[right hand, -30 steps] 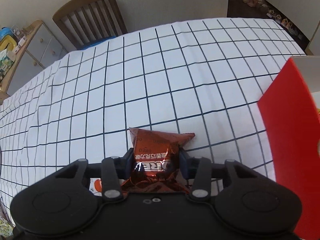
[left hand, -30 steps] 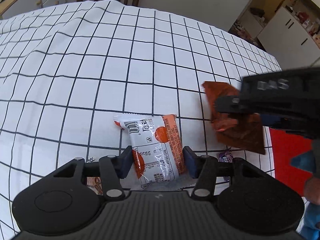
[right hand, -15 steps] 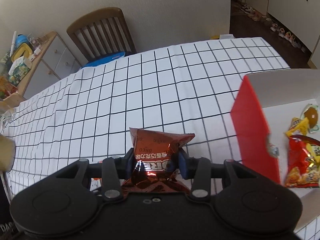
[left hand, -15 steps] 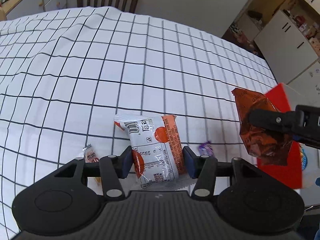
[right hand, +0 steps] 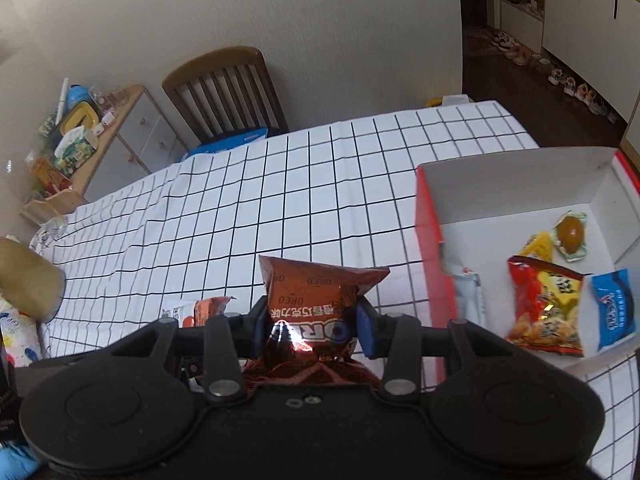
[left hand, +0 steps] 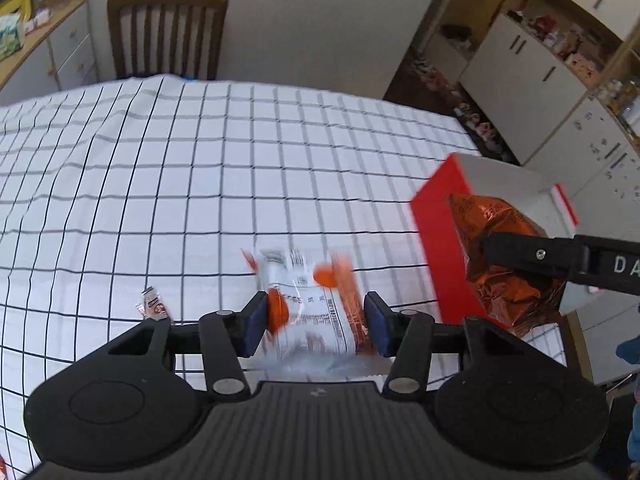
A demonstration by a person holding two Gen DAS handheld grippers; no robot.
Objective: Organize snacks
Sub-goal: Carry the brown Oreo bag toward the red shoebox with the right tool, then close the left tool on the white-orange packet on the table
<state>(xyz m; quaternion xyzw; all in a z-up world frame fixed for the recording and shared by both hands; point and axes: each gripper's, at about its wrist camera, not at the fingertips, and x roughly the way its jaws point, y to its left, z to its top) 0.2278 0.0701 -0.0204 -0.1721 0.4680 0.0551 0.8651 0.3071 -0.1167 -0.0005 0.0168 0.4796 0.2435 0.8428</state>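
My left gripper point(left hand: 314, 320) is shut on a white and orange snack packet point(left hand: 310, 304), held blurred above the checked tablecloth point(left hand: 200, 184). My right gripper point(right hand: 312, 320) is shut on a copper-orange Oreo packet point(right hand: 316, 288), which hangs just left of an open box point(right hand: 426, 220), red outside and white inside. In the left wrist view the same Oreo packet point(left hand: 496, 220) hangs in front of the box's red wall point(left hand: 436, 224). In the box lie a red and yellow bag point(right hand: 544, 308), a blue packet point(right hand: 612, 308) and a brown egg packet point(right hand: 570, 232).
A small wrapped candy point(left hand: 152, 304) lies on the cloth at the left. A wooden chair point(right hand: 224, 88) stands at the table's far edge, beside a cluttered sideboard point(right hand: 80, 136). A tan cylinder point(right hand: 28, 276) sits at the left edge. White cupboards point(left hand: 532, 80) line the right.
Both grippers have risen with their packets. The right one has carried the Oreo packet right, up to the box, whose inside now shows. The purple candy has left the left wrist view.
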